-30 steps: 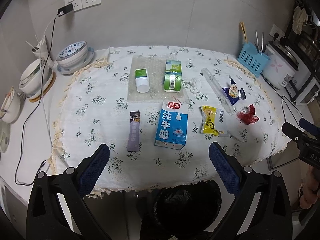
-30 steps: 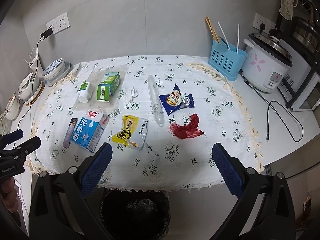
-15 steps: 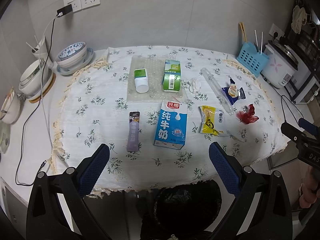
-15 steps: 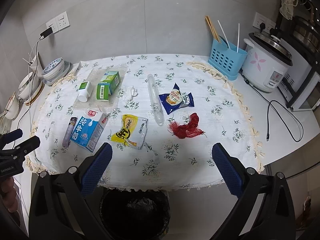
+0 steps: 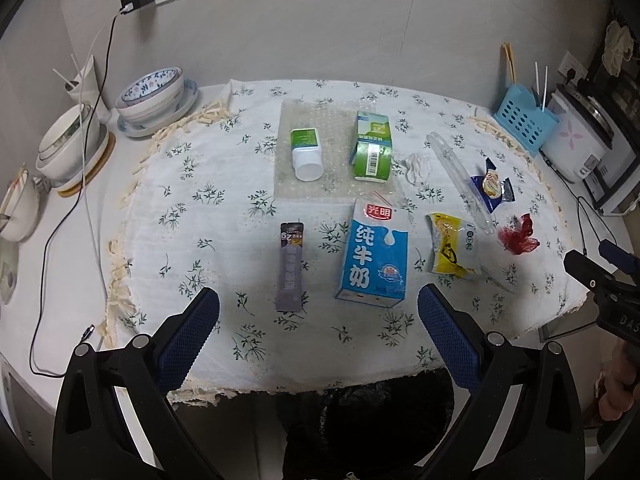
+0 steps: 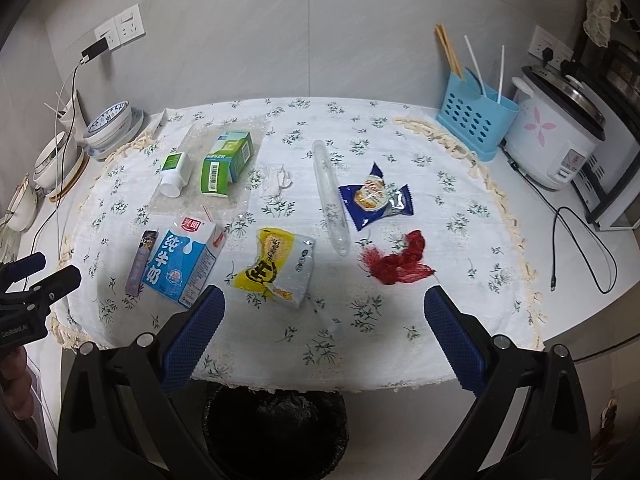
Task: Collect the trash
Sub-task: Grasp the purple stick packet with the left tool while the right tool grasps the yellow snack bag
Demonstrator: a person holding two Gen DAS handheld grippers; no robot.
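Trash lies on a floral tablecloth (image 5: 208, 216): a blue milk carton (image 5: 374, 258) (image 6: 182, 264), a purple sachet (image 5: 291, 266), a yellow wrapper (image 5: 452, 248) (image 6: 276, 266), a red net (image 6: 400, 260), a blue snack wrapper (image 6: 376, 198), a clear plastic tube (image 6: 331, 200), a green carton (image 5: 373, 145) and a white bottle (image 5: 306, 154). A black-lined bin (image 6: 276, 424) stands below the table's front edge. My left gripper (image 5: 318, 326) is open and empty, short of the milk carton. My right gripper (image 6: 324, 330) is open and empty, short of the yellow wrapper.
Stacked bowls (image 5: 154, 98) and a charger cable (image 5: 86, 184) sit at the left. A blue utensil caddy (image 6: 476, 122) and a rice cooker (image 6: 556, 136) stand at the right, with a black cable (image 6: 576, 248) on the counter.
Both grippers have shifted slightly towards the table; the objects have not moved.
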